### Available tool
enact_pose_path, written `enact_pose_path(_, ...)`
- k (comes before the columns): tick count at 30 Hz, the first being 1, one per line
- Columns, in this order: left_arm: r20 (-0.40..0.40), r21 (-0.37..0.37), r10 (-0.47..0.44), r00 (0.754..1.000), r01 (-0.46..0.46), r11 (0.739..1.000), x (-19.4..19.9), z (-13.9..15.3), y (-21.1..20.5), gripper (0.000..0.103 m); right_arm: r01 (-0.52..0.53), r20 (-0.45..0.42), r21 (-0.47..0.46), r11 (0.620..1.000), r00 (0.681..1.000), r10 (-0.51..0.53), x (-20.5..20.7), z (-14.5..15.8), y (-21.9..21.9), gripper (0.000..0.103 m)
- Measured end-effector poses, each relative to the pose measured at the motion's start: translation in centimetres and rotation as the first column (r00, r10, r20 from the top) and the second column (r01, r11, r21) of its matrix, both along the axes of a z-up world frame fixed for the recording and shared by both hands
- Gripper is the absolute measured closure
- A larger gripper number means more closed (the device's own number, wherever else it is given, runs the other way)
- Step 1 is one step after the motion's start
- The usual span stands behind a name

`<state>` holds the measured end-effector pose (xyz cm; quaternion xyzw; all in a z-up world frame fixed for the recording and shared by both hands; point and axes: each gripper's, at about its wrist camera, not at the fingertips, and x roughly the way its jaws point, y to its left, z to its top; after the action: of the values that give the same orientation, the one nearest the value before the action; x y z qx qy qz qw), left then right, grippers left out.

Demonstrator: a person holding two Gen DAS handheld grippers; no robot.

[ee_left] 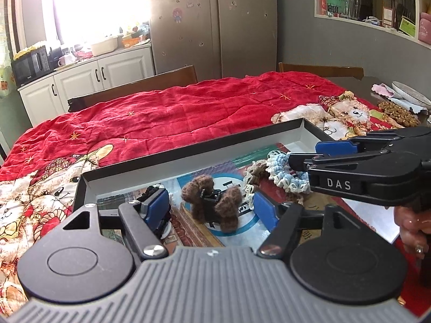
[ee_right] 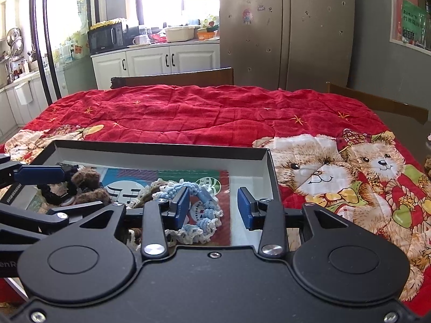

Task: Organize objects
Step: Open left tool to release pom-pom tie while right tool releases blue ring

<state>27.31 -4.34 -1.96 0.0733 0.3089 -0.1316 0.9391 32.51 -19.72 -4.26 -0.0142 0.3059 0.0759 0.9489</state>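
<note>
Shallow box (ee_left: 188, 145): holds brown fuzzy clip (ee_left: 212, 204) and blue-white crocheted scrunchie (ee_right: 204, 210) at its 3 o'clock. Left gripper (ee_left: 210, 206) and right gripper (ee_right: 212, 207) both stand apart, clamping nothing. Sorting looks largely done; nothing loose shows on the red quilt (ee_right: 188, 115).

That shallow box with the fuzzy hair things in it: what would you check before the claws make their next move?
1. Left claw open: ok, blue pads apart.
2. Brown fuzzy hair clip between its pads, ungripped: ok.
3. Right claw open: ok.
4. Blue and white crocheted scrunchie free of right claw: cannot tell, one pad overlaps it.
5. Box flat on the red quilt: ok.
6. Claws apart from each other: ok.
</note>
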Motion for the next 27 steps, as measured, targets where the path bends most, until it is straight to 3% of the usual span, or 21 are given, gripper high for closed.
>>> enact_pose_path(27, 0.065, -0.023, 0.021, 0.998, -0.020, 1.000, -5.8, 3.6, 2.1, 0.019, -0.077, 0.034, -0.040, 0.996, 0.996, 0.078, -5.1, 2.8, 0.8, 0.065)
